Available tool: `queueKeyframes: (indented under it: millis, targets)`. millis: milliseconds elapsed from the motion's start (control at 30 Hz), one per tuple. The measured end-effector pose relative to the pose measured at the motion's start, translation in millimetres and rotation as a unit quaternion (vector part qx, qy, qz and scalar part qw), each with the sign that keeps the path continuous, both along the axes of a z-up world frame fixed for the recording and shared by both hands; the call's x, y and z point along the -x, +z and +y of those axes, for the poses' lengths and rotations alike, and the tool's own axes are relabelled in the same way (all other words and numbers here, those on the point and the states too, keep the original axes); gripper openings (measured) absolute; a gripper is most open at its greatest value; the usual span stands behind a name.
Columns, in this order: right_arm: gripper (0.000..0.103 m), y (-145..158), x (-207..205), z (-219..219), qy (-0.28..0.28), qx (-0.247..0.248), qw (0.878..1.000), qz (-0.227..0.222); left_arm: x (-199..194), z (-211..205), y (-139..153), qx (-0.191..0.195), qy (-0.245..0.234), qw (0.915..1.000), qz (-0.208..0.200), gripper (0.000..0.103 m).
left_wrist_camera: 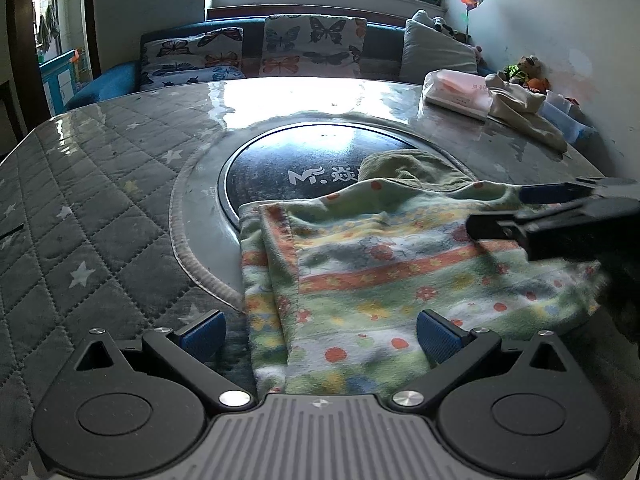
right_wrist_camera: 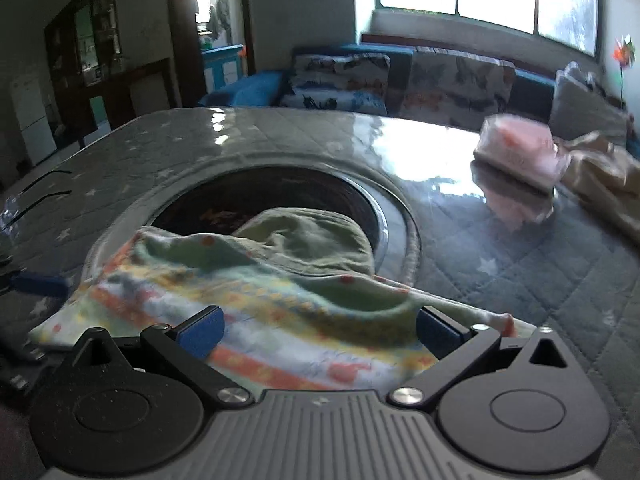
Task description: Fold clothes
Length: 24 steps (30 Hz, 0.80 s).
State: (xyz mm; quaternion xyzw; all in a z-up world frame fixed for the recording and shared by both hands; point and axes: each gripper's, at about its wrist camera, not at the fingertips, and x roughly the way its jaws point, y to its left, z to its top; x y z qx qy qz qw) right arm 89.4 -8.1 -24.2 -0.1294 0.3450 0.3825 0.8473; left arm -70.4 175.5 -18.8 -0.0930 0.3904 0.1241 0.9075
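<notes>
A floral, striped garment (left_wrist_camera: 400, 276) lies folded on the table, partly over the round black cooktop (left_wrist_camera: 280, 160). A plain green garment (left_wrist_camera: 412, 166) sits at its far edge. My left gripper (left_wrist_camera: 320, 336) is open at the cloth's near edge, its fingers straddling the left part of the fabric. In the right wrist view the floral garment (right_wrist_camera: 260, 308) runs between the wide-open fingers of my right gripper (right_wrist_camera: 319, 332), with the green garment (right_wrist_camera: 312, 240) behind it. The right gripper (left_wrist_camera: 496, 212) also shows over the cloth's right side. One left gripper finger (right_wrist_camera: 40, 284) shows at the cloth's left corner.
The table (left_wrist_camera: 100, 208) has a grey quilted star cover under glossy plastic. A pink tissue pack (left_wrist_camera: 456, 90) and a beige cloth (left_wrist_camera: 524, 108) lie at the far right near the wall. A sofa with butterfly cushions (left_wrist_camera: 312, 46) stands behind the table.
</notes>
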Motion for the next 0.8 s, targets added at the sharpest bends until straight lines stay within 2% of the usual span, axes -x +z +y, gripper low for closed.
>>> queueKeyframes:
  millis: [233,533,667,800]
  targets:
    - [0.1,10,-17,0,-0.034,0.002,0.999,-0.013,0,2,0,0.002,0.001,1.0,0.001,0.103]
    - [0.097,0,-17,15,-0.045,0.063,0.996,-0.054,1,2,0,0.001,0.004,1.0,0.002,0.103]
    - [0.098,12,-10,7,-0.03,0.038,0.997,-0.055,1,5,1,0.004,0.01,0.9999,0.005,0.103]
    - [0.098,25,10,0,0.012,0.012,0.999,-0.045,3,12,2,0.014,0.024,0.9996,0.006,0.103]
